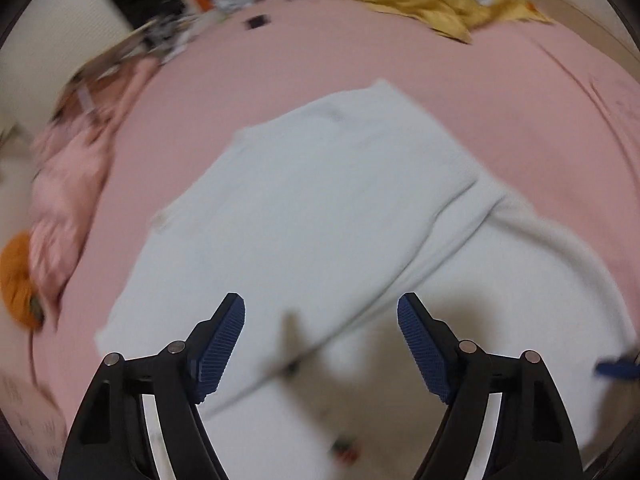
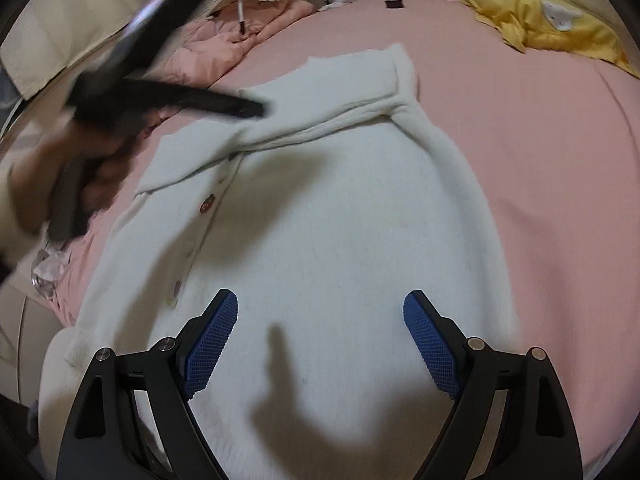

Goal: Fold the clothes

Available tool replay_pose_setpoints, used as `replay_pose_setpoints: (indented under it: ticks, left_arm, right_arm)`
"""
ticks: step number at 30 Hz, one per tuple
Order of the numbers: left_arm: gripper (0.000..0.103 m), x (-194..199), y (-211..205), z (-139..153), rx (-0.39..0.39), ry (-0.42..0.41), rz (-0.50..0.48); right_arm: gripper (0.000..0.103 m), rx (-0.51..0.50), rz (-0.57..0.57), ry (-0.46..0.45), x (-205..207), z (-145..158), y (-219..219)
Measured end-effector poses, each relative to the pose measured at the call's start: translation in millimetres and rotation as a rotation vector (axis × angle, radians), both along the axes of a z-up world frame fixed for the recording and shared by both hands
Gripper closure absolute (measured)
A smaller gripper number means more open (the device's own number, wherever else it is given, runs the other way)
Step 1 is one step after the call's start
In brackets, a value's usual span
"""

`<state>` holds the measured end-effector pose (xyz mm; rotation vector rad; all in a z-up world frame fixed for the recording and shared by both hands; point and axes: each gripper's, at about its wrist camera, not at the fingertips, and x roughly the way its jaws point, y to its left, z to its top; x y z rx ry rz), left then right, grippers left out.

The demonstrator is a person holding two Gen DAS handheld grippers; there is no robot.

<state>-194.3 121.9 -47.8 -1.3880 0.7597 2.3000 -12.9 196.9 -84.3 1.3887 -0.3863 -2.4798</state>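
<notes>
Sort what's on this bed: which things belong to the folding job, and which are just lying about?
Part of the job:
- white cardigan, spread flat, one sleeve folded across
- left tongs, open, empty
- right tongs, open, empty

Lying about:
- yellow bedding
- crumpled pink quilt
- orange item
- small dark object
- pink sheet underneath

A home bedroom: a wide bed under a pink fitted sheet (image 2: 520,152) fills both views. At the bed's far edge lies a crumpled yellow pillowcase (image 2: 540,28); along its left edge, a rumpled pink quilt (image 2: 248,28) and household clutter.
</notes>
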Motion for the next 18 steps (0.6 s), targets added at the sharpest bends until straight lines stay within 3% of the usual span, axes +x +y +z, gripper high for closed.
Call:
replay_pose_setpoints:
  ticks: [3, 8, 10, 11, 13, 14, 18]
  left_arm:
    - [0.023, -15, 34, -8, -0.018, -0.016, -0.035]
    - [0.022, -37, 70, -42, -0.152, -0.068, -0.078]
    - [0.021, -43, 69, -44, -0.133, -0.096, -0.067]
    - [0.026, -46, 66, -42, -0.101, -0.119, -0.054]
    - [0.083, -50, 54, -33, 0.005, -0.178, -0.018]
    - [0.089, -50, 48, -28, 0.008, -0.165, 0.000]
    - [0.088, -50, 25, -10, 0.035, -0.142, 0.034]
  right_arm:
    - [0.017, -0.075, -0.010, -0.022, -3, -3, 9]
    - [0.017, -0.184, -0.054, -0.033, -11, -2, 31]
    - [0.017, -0.207, -0.067, -0.042, -13, -3, 33]
    - [0.017, -0.217, -0.072, -0.046, -14, -4, 34]
    - [0.017, -0.225, -0.074, -0.048, -13, -4, 33]
    - [0.017, -0.226, -0.073, -0.048, -13, -4, 32]
    - [0.017, -0.211, -0.065, -0.050, -13, -4, 27]
